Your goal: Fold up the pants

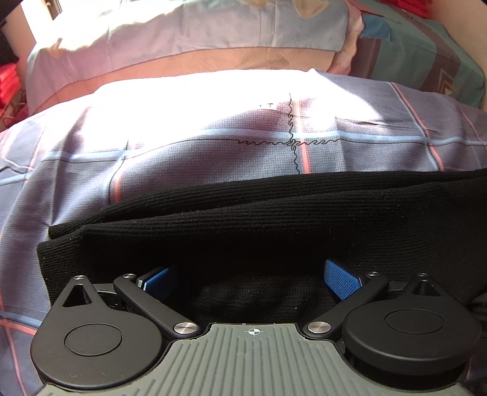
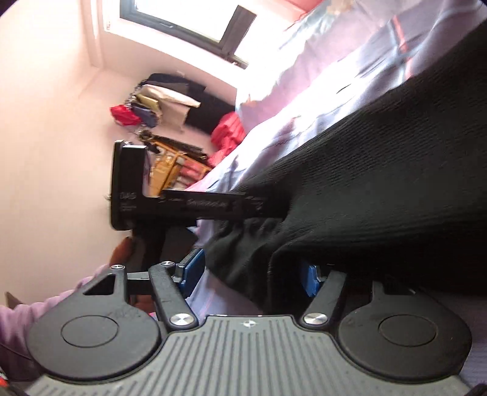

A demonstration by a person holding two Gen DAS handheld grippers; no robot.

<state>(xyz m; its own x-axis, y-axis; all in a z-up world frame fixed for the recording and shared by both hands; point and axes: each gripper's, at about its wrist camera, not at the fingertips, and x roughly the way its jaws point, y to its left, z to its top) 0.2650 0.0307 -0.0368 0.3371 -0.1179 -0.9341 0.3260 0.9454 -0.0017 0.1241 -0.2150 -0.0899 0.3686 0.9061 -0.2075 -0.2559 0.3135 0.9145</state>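
Note:
The black ribbed pants [image 1: 243, 225] lie folded in layers on the checked bedsheet [image 1: 182, 152]. My left gripper [image 1: 246, 280] sits low at their near edge. Its blue pads [image 1: 339, 278] stand wide apart with bunched black fabric between them, and the upper layer drapes over the fingertips. In the right wrist view, tilted sideways, the pants [image 2: 365, 170] run across the bed. My right gripper [image 2: 252, 274] also has its blue pads [image 2: 191, 269] apart, with a hanging fold of the pants between them. The left gripper's body [image 2: 170, 201] shows beyond it.
Pillows [image 1: 188, 39] and a patterned quilt [image 1: 426, 51] lie at the far side of the bed. A window [image 2: 182, 21], a pink wall and a pile of clothes [image 2: 170, 106] are beside the bed. A purple sleeve [image 2: 18, 313] shows at the lower left.

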